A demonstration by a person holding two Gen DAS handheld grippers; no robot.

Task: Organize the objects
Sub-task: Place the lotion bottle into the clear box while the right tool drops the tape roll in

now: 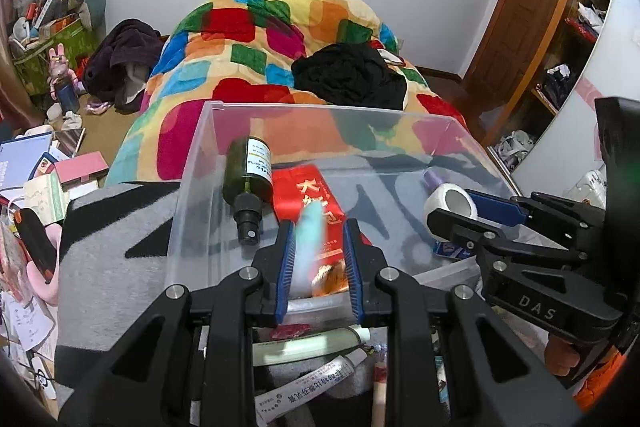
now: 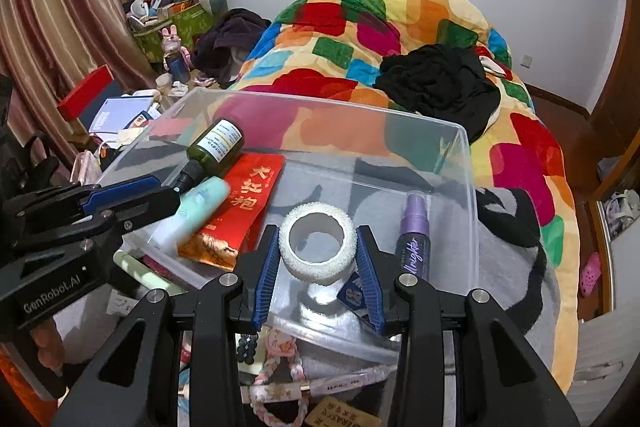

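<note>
A clear plastic bin sits on a grey and black blanket. Inside lie a dark green spray bottle, a red packet and a purple spray bottle. A blurred mint tube lies between the jaws of my left gripper, which stand apart from it. My right gripper is shut on a white tape roll over the bin's near right part.
Tubes, a pen, a braided ring and beads lie on the blanket in front of the bin. A colourful quilt with black clothes lies behind. Boxes and papers clutter the left.
</note>
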